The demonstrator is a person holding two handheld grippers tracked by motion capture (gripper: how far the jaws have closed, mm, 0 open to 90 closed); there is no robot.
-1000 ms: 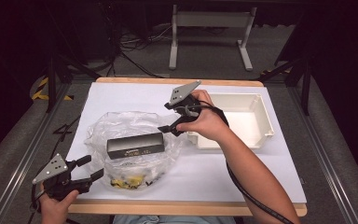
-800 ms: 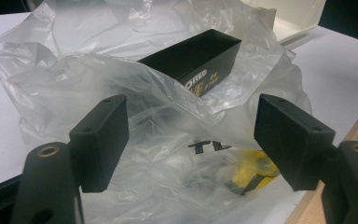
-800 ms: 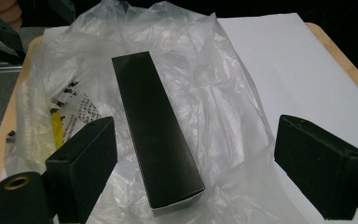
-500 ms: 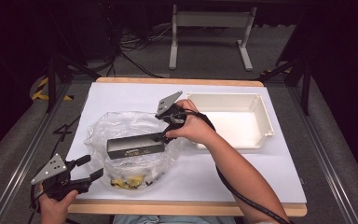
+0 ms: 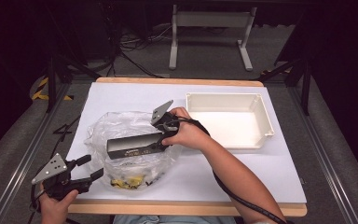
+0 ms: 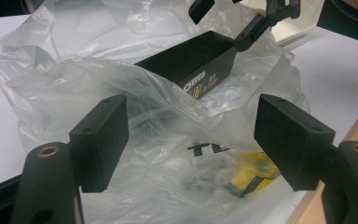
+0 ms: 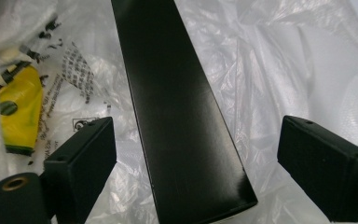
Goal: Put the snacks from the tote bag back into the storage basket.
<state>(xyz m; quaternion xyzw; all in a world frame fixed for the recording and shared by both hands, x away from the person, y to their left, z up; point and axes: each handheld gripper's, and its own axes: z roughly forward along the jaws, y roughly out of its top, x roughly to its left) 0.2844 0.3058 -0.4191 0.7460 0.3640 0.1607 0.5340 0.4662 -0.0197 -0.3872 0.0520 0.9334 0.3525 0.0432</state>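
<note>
On the white-covered table [image 5: 279, 177], the findings are as follows.
Right gripper [image 5: 161, 140]: is coming down from above the white tray [image 5: 264, 122] to the near end of the black box [image 5: 133, 146]; EARLIER position was higher and nearer the tray.
Right jaws: have just been opening and are standing spread, the box end lying between the pads [image 7: 81, 158] untouched.
Black box: is lying across the mouth of the clear plastic bag [image 5: 107, 128], partly out.
Left gripper [image 5: 85, 169]: is hovering, jaws spread, at the bag's near edge, gripping nothing.
Meaning: a grasp on the box is likely being prepared; no lift yet.
</note>
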